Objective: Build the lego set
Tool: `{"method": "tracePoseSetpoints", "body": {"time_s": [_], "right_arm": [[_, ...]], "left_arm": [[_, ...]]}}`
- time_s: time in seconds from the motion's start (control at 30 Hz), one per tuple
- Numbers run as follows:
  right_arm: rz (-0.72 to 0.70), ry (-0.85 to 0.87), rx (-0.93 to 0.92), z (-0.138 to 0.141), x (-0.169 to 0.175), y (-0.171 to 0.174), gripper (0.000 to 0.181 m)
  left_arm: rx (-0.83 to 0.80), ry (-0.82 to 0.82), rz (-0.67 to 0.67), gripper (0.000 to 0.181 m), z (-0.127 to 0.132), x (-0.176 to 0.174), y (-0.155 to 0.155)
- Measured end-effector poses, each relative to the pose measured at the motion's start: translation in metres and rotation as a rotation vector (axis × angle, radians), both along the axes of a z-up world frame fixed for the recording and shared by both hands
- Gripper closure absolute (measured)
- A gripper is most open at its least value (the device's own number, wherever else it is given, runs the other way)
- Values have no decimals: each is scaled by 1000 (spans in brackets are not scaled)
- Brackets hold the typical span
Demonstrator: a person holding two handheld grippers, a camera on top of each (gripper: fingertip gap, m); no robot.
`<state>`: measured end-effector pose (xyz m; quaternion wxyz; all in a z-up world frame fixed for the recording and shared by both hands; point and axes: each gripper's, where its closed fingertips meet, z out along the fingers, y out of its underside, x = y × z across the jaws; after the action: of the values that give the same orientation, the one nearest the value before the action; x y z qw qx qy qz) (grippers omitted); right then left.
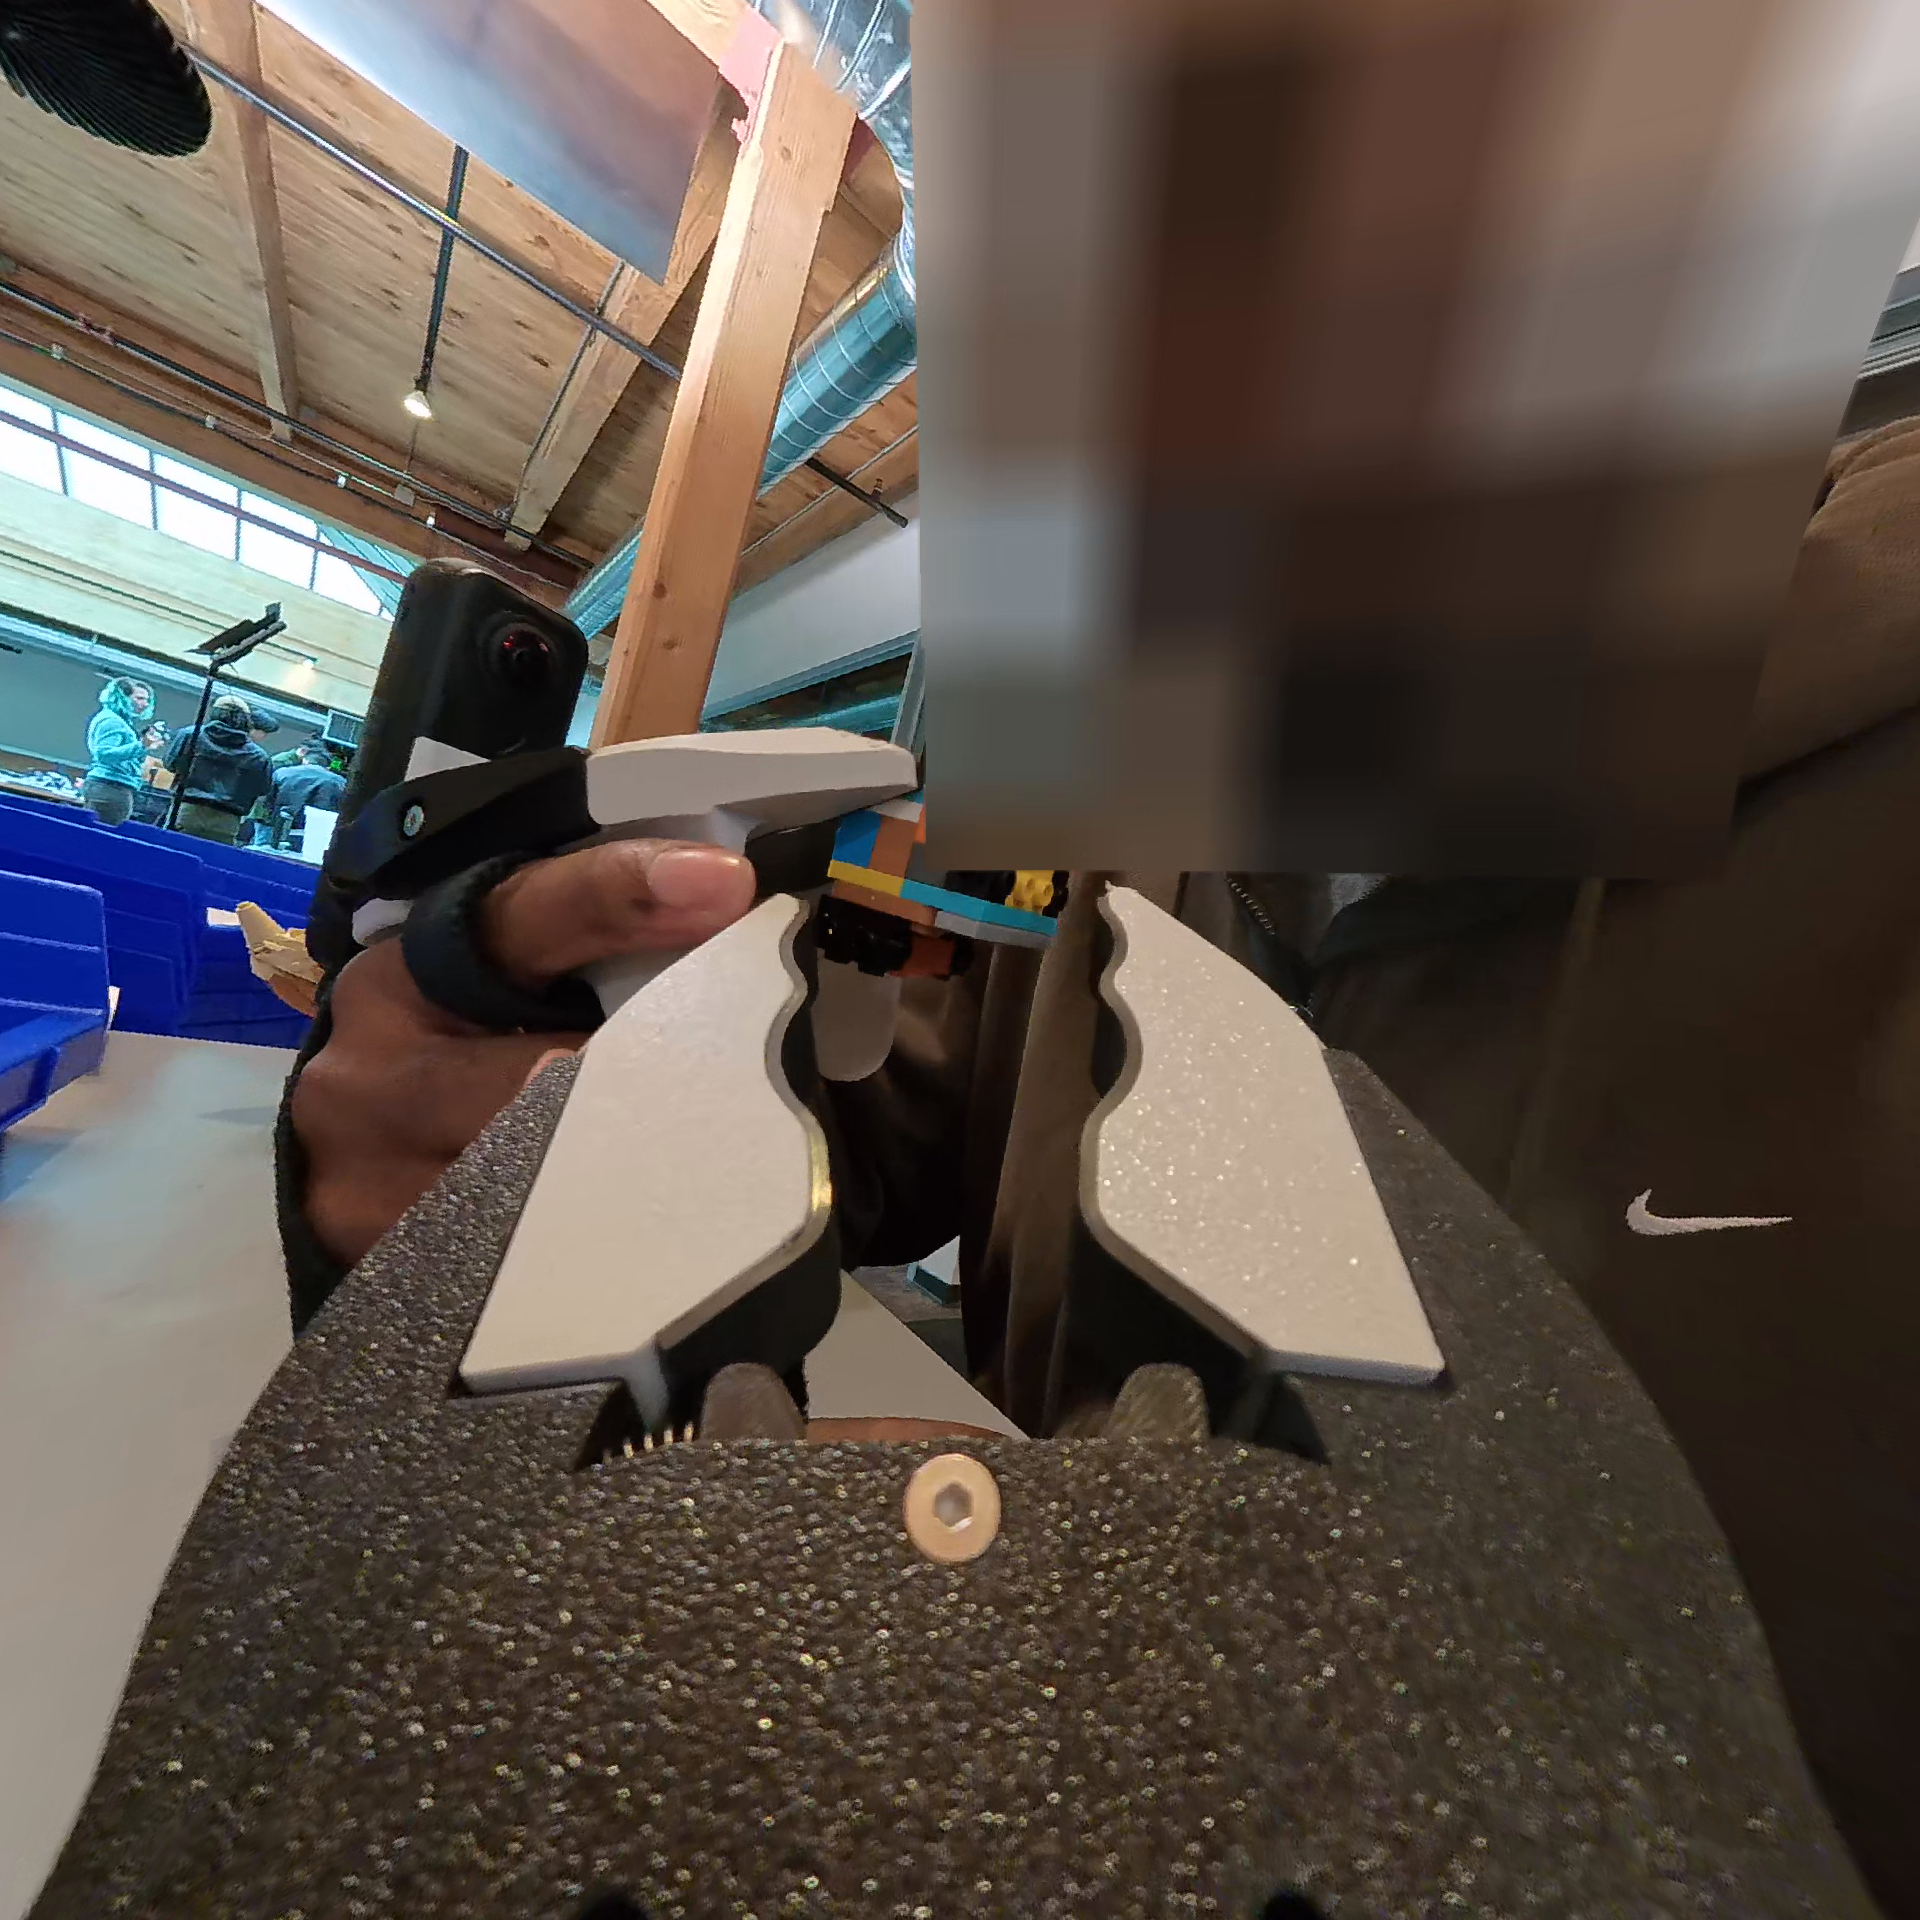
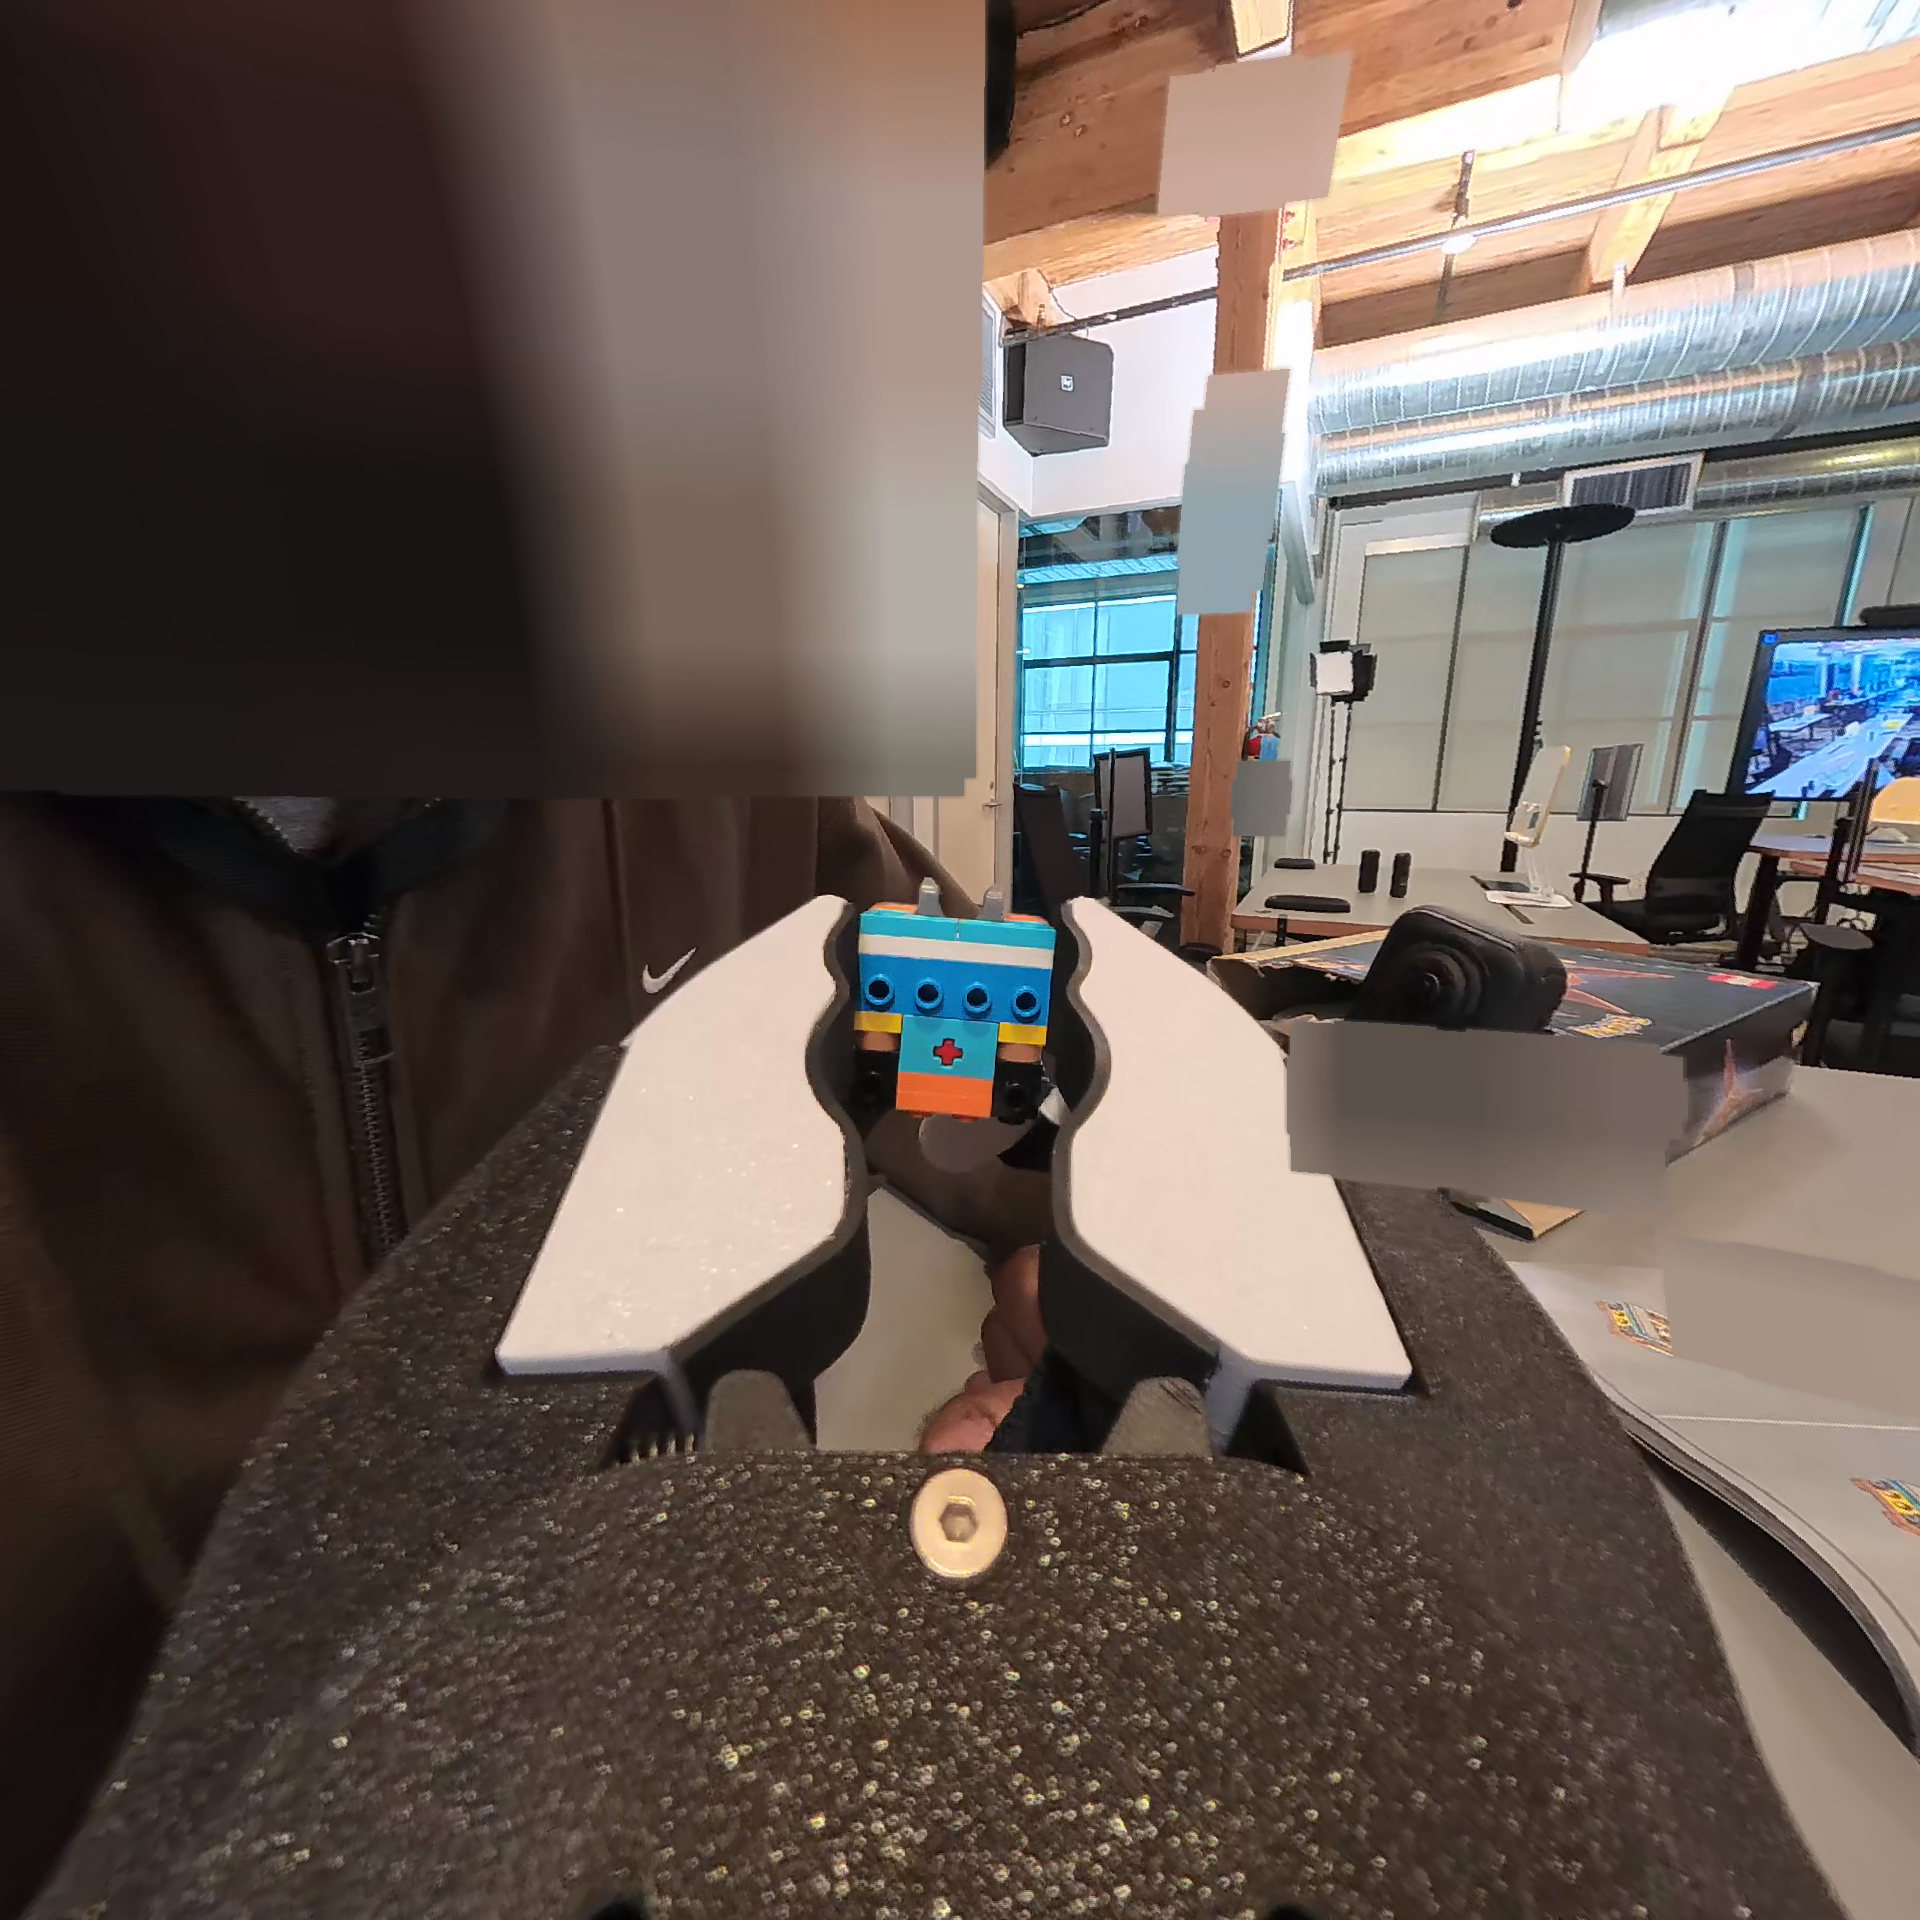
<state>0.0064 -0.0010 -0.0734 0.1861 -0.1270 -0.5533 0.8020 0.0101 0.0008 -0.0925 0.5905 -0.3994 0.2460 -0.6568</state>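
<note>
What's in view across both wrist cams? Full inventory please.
lego assembly: 1, blue, white, orange, yellow and black, between the right gripper's fingers
lego box: 1, dark, on the table at right of the right wrist view
instruction booklet: 1, grey pages, lying open on the table near the box
storage bins: several, blue, on the table at left of the left wrist view
table: 1, light grey, under everything
brown jacket: 1, zipped, on the person facing both cameras
hand: 1, in a black fingerless glove, holding the right gripper
right gripper: white fingers, shut on the assembly
left gripper: white fingers, open, empty
</note>
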Motion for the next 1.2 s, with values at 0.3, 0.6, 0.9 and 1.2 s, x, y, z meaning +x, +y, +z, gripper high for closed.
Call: {"method": "tracePoseSetpoints", "body": {"time_s": [0.3,0.6,0.9,1.2], "right_arm": [[-64,6,-9,-2,-3,11,146],[-92,-3,49,-12,-7,10,146],[-95,-15,90,-19,-10,9,146],[-104,-22,120,-23,-12,9,146]], "left_arm": [[-10,-29,15,140,3,-9,3],[-90,-9,-47,142,-2,-6,5],[-179,-14,-126,139,-5,-2,6],[-209,-2,-155,141,-8,-1,7]]}}
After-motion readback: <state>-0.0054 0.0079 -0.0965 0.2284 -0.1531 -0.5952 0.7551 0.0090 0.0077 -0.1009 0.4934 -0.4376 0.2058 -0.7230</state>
